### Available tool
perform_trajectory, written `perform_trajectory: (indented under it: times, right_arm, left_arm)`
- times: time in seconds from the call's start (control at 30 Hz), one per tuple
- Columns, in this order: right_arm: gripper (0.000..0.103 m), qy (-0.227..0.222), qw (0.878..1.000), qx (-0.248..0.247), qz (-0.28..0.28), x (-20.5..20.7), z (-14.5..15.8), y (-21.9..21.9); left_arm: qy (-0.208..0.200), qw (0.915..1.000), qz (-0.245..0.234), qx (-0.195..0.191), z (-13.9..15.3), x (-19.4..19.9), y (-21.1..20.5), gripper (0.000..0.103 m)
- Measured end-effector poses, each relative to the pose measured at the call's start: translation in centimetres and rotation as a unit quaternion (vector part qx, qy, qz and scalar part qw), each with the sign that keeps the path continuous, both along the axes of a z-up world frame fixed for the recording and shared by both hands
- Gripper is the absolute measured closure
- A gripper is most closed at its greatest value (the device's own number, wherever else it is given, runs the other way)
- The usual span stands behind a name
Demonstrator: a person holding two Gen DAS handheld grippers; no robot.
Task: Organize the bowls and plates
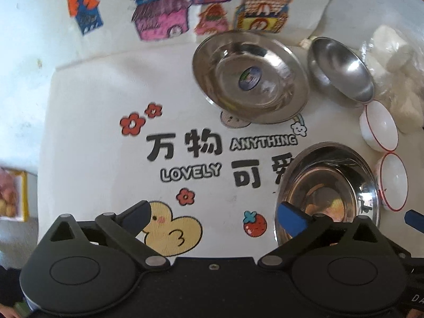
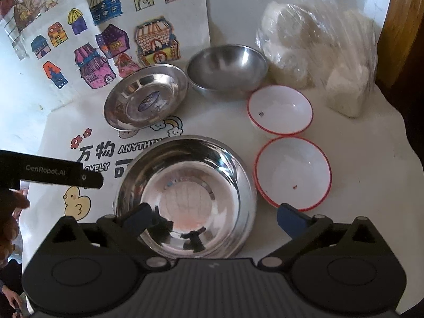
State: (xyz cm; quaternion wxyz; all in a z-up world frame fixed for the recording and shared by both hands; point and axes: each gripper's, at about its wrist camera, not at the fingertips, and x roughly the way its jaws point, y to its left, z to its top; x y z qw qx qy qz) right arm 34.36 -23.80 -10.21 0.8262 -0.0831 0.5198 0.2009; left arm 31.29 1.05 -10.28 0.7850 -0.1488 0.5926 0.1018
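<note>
A large steel plate lies nearest, also in the left wrist view. A second steel plate with a sticker sits further back, also in the left view. A steel bowl stands behind, seen too in the left view. Two white red-rimmed bowls sit at the right, also in the left view. My right gripper is open above the near plate's front rim. My left gripper is open over the printed mat, left of that plate.
A printed mat with flowers, a duck and lettering covers the table. Paper house drawings lean at the back. A clear bag of white blocks sits at the back right. The left gripper's body shows at the left in the right view.
</note>
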Motion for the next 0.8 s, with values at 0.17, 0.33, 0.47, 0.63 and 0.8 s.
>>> perform_trajectory:
  times: [0.17,0.33,0.47,0.63,0.8]
  right_arm:
    - [0.000,-0.015,1.000,0.005,-0.017,-0.2,-0.1,0.9]
    - [0.000,-0.032,0.999,0.018,-0.025,-0.1,-0.6,2.6]
    - [0.000,-0.035,0.999,0.021,-0.026,0.5,-1.0,4.1]
    - [0.000,-0.042,0.999,0.016,-0.020,2.0,-1.3,6.2]
    - [0.000,-0.036,0.999,0.012,-0.019,3.9,-2.3,7.9]
  left_arm:
    - [-0.017,0.9996,0.005,-0.020,-0.1,-0.3,2.0,0.001]
    - [-0.060,0.9966,0.025,-0.052,-0.1,0.2,5.5,0.001]
    - [-0.086,0.9937,0.042,-0.059,-0.4,1.6,8.1,0.001]
    - [-0.095,0.9935,0.035,-0.052,-1.3,4.4,9.7,0.001]
    - [-0.102,0.9943,0.014,-0.029,-2.5,6.9,9.7,0.001]
